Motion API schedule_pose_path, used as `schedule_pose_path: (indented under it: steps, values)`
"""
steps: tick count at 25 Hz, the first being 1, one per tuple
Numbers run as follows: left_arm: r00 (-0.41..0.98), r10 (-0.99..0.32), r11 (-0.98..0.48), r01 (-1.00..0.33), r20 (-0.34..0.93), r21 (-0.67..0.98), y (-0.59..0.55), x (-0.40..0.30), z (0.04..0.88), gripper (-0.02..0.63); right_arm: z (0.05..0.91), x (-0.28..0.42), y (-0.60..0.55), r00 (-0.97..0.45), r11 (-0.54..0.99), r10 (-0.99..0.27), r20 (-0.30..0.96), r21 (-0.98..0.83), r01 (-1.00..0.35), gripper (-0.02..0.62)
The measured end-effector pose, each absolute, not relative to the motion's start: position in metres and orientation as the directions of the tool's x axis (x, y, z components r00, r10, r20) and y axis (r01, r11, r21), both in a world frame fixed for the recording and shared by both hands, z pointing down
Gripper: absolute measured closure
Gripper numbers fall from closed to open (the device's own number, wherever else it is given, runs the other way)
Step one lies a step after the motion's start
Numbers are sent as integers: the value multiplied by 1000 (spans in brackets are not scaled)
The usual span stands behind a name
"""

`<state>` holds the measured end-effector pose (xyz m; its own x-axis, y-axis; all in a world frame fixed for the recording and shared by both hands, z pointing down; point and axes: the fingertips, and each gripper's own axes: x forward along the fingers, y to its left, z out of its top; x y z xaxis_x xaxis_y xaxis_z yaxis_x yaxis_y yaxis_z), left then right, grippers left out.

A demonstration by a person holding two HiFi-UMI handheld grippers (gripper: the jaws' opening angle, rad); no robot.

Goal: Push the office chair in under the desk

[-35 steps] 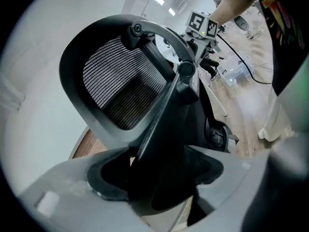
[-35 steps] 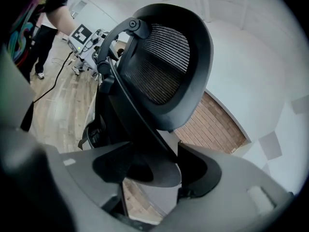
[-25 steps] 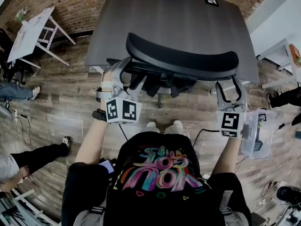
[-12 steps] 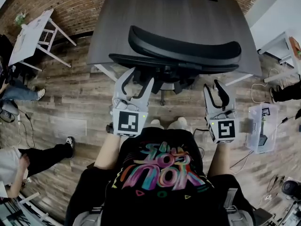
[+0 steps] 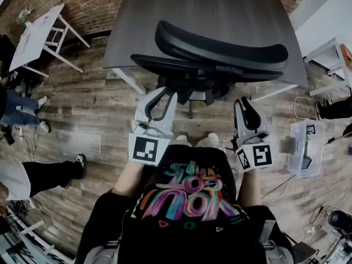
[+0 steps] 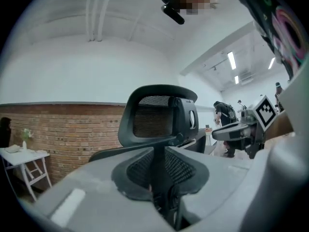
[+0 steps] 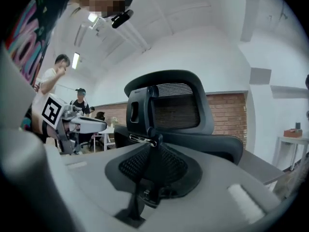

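Note:
The black office chair (image 5: 220,51) stands with its seat tucked under the dark grey desk (image 5: 143,21); its curved backrest top faces me. Both grippers hang clear of it, a short way behind the backrest. My left gripper (image 5: 168,94) is closing, with a narrow gap left and nothing between its fingers. My right gripper (image 5: 245,102) is closing too, empty, pads nearly together. The left gripper view looks up at the chair's mesh headrest (image 6: 159,115) over the left gripper's own grey fingers (image 6: 77,197). The right gripper view shows the same headrest (image 7: 169,103).
A white folding table (image 5: 36,34) stands at the far left by the brick wall. People's legs (image 5: 49,177) are at the left. A clear plastic box (image 5: 302,147) and cables lie on the wood floor at the right. My shoes (image 5: 198,142) are just behind the chair.
Both grippers have drawn back from the chair's backrest toward my body, and their jaws have narrowed from wide open. The chair sits further under the desk.

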<state>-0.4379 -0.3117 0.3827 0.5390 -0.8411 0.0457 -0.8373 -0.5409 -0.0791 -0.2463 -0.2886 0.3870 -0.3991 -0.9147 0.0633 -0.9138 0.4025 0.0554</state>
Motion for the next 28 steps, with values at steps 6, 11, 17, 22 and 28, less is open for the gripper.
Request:
schedule_pose_path:
  steps: [6,11,17,22,28]
  values:
    - [554,-830,-557,-830,60,-38,-305,-434,394,603,394,-251,-285,-389,393,-918,75,52,-918,594]
    - [556,-827,-560,-827,82,-40,-302,-433,403,603,405,-254,-285,-410,415,-906,106,29,-909,594]
    - [551,-829,-557,-830,92,-46,-302,-436,404,604,411,-254,-282,-431,431,-896,104,-29,-902,594]
    - [549,-830,-555,-830,93,-55,-303,-438,406,604,409,-255,-282,-438,437,-894,88,-38,-899,594]
    - [546,-833,-552,-832,94,-62,-304,-439,408,604,411,-255,-281,-449,448,-888,97,-32,-894,594]
